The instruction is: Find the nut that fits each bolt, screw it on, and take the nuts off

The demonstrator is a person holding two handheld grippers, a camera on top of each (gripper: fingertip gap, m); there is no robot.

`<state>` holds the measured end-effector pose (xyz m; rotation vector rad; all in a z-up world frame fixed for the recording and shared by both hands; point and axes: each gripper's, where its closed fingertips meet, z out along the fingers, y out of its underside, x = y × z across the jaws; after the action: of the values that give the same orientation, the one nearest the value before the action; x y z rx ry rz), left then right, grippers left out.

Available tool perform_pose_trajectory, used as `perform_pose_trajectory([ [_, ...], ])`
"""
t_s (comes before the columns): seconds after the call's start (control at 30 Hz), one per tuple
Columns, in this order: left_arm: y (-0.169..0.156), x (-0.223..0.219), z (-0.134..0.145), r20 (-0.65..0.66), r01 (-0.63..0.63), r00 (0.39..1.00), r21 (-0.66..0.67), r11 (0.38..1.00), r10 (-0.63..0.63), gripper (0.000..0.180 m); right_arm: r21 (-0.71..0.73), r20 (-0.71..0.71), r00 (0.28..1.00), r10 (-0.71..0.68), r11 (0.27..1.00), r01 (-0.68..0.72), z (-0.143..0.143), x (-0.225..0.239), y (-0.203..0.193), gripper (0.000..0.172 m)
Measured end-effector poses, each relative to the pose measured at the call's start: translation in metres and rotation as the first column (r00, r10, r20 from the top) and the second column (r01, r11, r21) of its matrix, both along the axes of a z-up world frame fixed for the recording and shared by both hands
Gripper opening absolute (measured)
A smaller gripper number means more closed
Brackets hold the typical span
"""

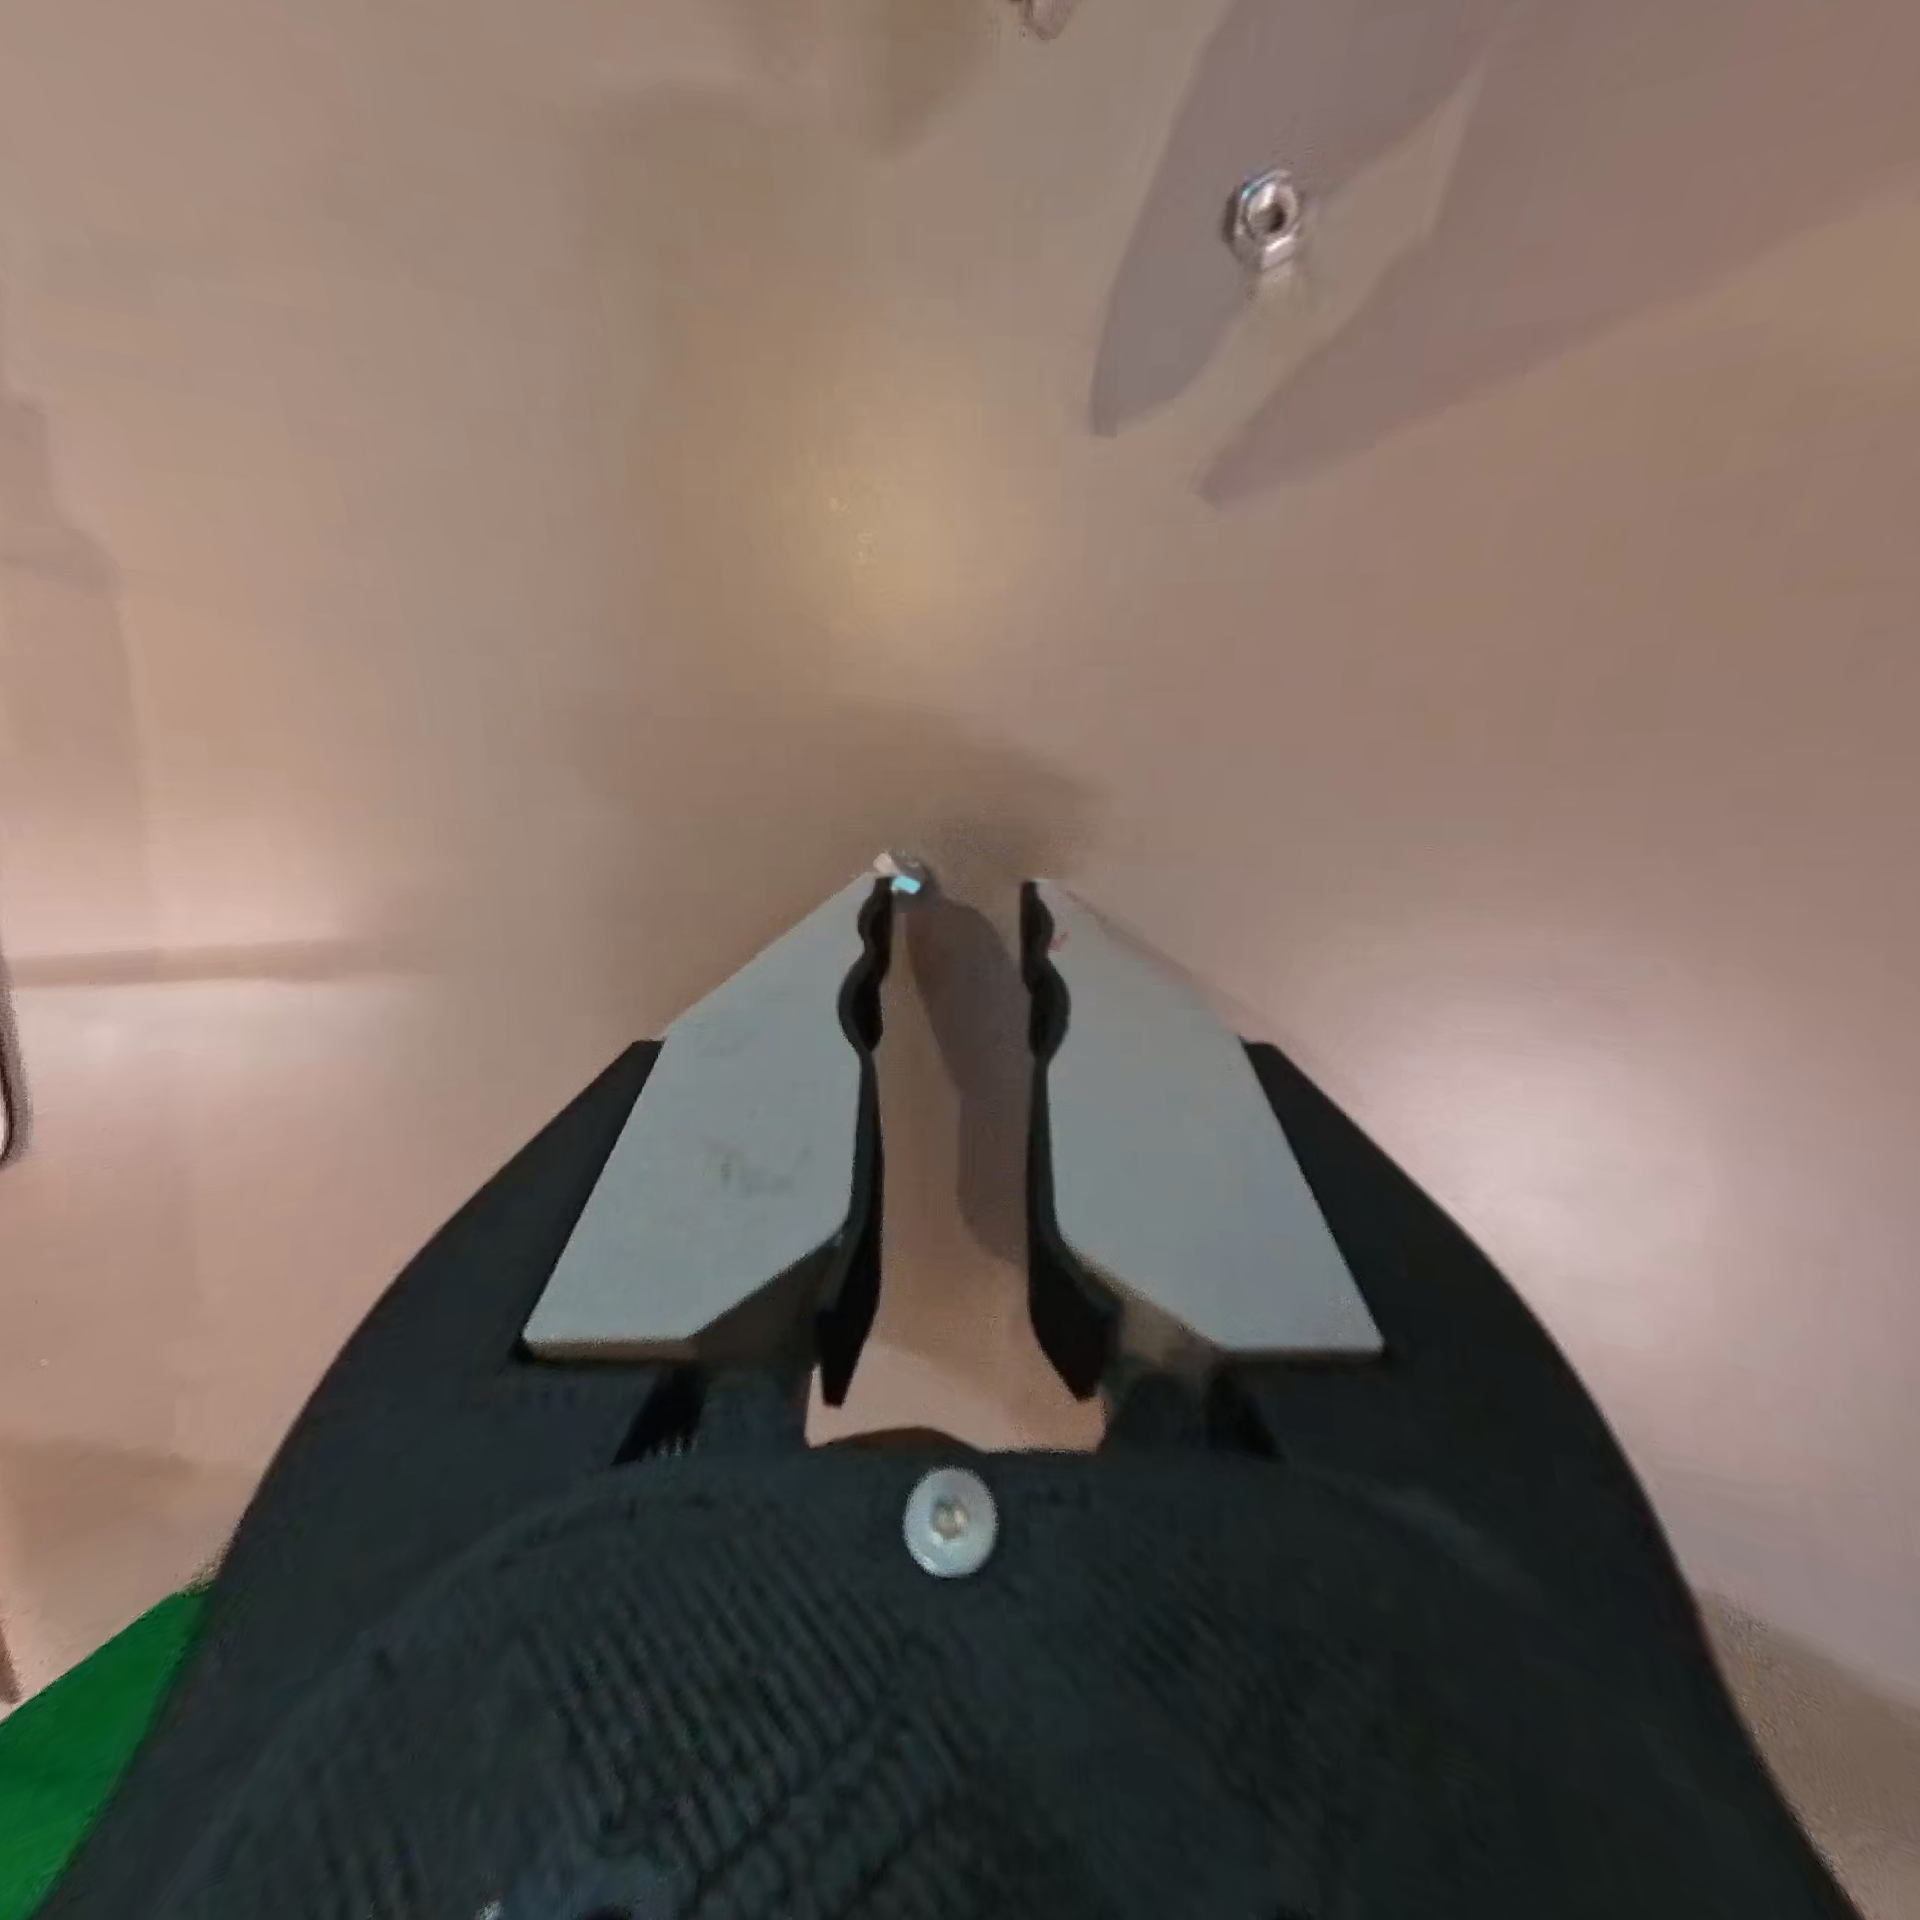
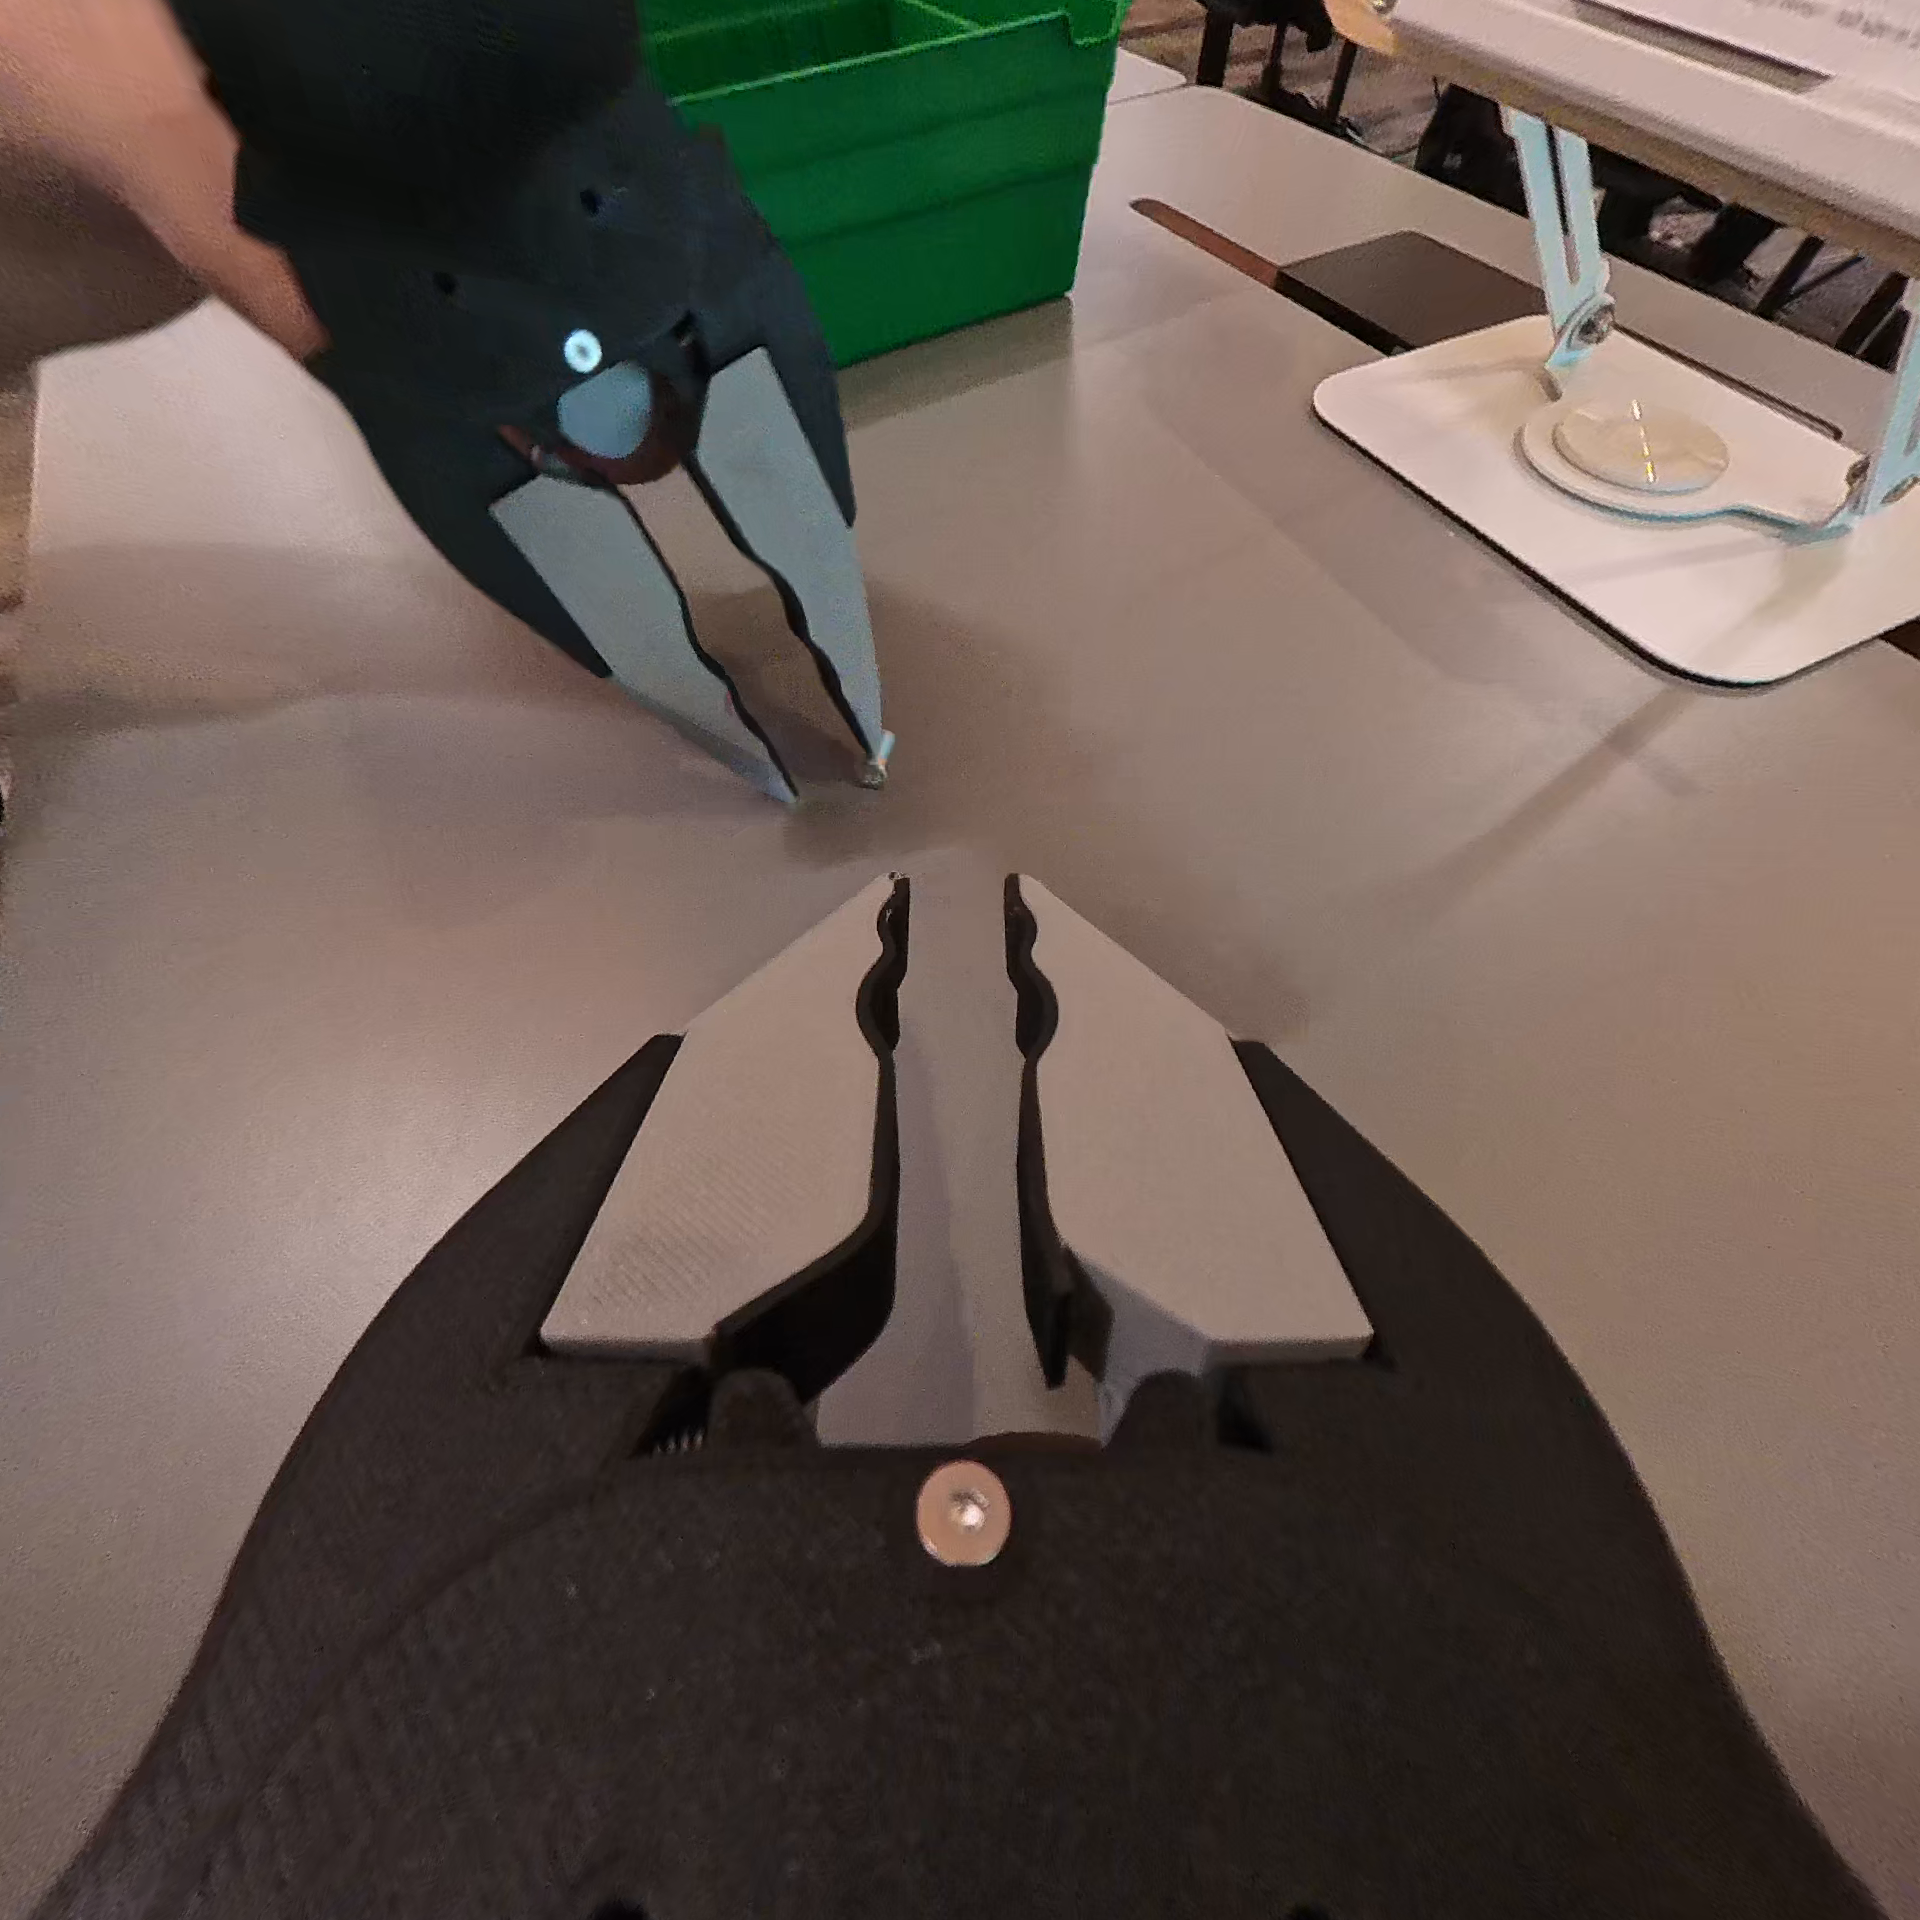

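With its grey fingers spread, the left gripper [image 1: 956, 888] has a small silver metal nut [image 1: 902, 871] at one fingertip on the beige table [image 1: 416, 623], so closing off-centre could flick it away.

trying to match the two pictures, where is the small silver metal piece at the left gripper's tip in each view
Left wrist view: the small silver metal piece lies on the table, at the tip of the left finger of the pair, just above centre.
Right wrist view: it sits left of centre, at the tip of the far gripper's right-hand finger.
Shared landmark: the left gripper, jaws open.
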<state>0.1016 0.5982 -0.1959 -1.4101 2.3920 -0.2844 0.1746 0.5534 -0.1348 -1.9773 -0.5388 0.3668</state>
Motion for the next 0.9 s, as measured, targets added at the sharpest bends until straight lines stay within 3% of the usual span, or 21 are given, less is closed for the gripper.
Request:
perform_pose_trajectory([
  [0.17,0.015,-0.018,0.013,-0.045,-0.115,0.993,-0.044,0.992,0.113,0.036,0.003,-0.004,1.000,-0.002,1.000,0.002,0.002,0.000,-0.001,0.014],
  [0.3,0.023,-0.018,0.008,0.010,-0.207,0.978,-0.055,0.977,0.208,0.029,0.002,-0.042,0.999,0.003,1.000,-0.003,0.007,-0.002,-0.002,0.014],
  [0.37,0.020,-0.012,0.004,0.024,-0.273,0.960,-0.137,0.952,0.279,0.031,0.009,-0.038,0.999,0.002,1.000,-0.001,0.008,-0.002,-0.002,0.014],
  [0.47,0.002,0.003,0.012,0.015,-0.371,0.909,-0.421,0.827,0.416,0.035,0.006,-0.035,0.999,-0.006,1.000,0.007,0.007,0.000,-0.002,0.014],
  [0.57,0.007,0.012,0.022,0.020,-0.434,0.846,-0.552,0.712,0.532,0.041,0.004,-0.047,0.999,-0.007,1.000,0.007,0.008,0.000,-0.002,0.014],
  [0.7,0.025,0.012,0.011,0.033,-0.531,0.788,-0.466,0.707,0.614,0.041,0.022,-0.035,0.999,0.000,1.000,0.001,0.012,-0.003,-0.004,0.014],
  [0.9,0.023,0.020,-0.005,0.049,-0.558,0.792,-0.346,0.755,0.608,0.040,0.034,-0.024,1.000,0.009,0.999,-0.009,0.015,-0.006,-0.006,0.014],
])
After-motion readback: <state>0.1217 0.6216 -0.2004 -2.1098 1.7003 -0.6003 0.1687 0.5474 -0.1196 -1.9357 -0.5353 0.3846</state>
